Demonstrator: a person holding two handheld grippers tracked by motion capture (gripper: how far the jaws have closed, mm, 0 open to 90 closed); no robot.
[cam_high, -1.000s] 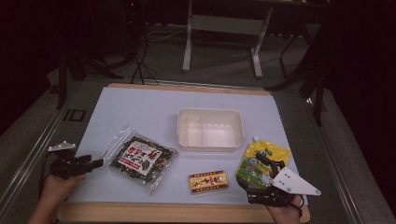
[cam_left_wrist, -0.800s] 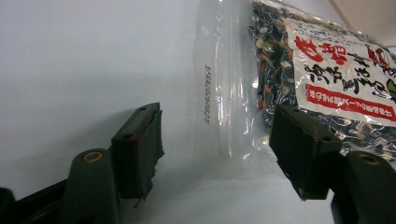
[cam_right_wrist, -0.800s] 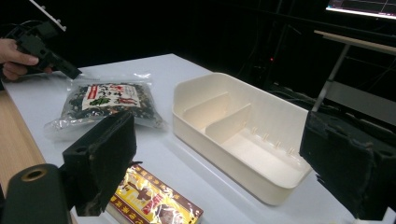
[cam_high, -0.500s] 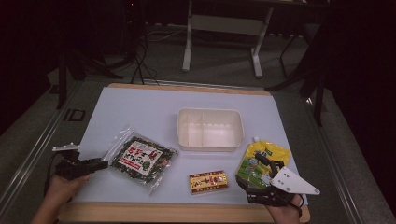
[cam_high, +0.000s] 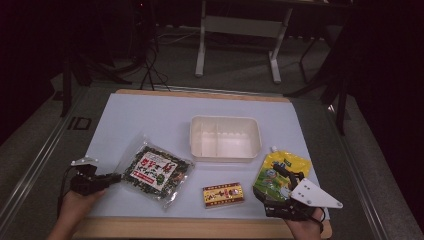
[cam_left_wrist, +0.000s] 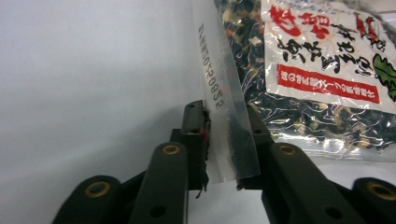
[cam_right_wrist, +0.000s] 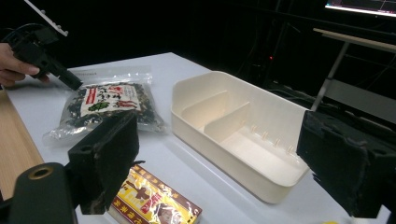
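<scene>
A clear bag of dark seaweed snack (cam_high: 155, 172) with a red-and-white label lies at the front left of the white mat. My left gripper (cam_high: 116, 178) is at the bag's left edge. In the left gripper view the bag's (cam_left_wrist: 322, 70) clear sealed seam stands between the jaws of the left gripper (cam_left_wrist: 229, 123), which have just been closing. A gap still shows beside the film. My right gripper (cam_high: 276, 189) rests wide open at the front right, over the lower end of a yellow pouch (cam_high: 282, 162), with nothing between its jaws (cam_right_wrist: 229, 154).
A cream divided tray (cam_high: 225, 122) sits mid-table, its wall (cam_right_wrist: 210, 140) close ahead in the right gripper view. A small red-and-yellow box (cam_high: 223, 194) lies near the front edge. Dark floor and stands surround the table.
My left gripper has slid right to the bag's edge, and its jaws have narrowed around the seam. The right gripper has stayed put.
</scene>
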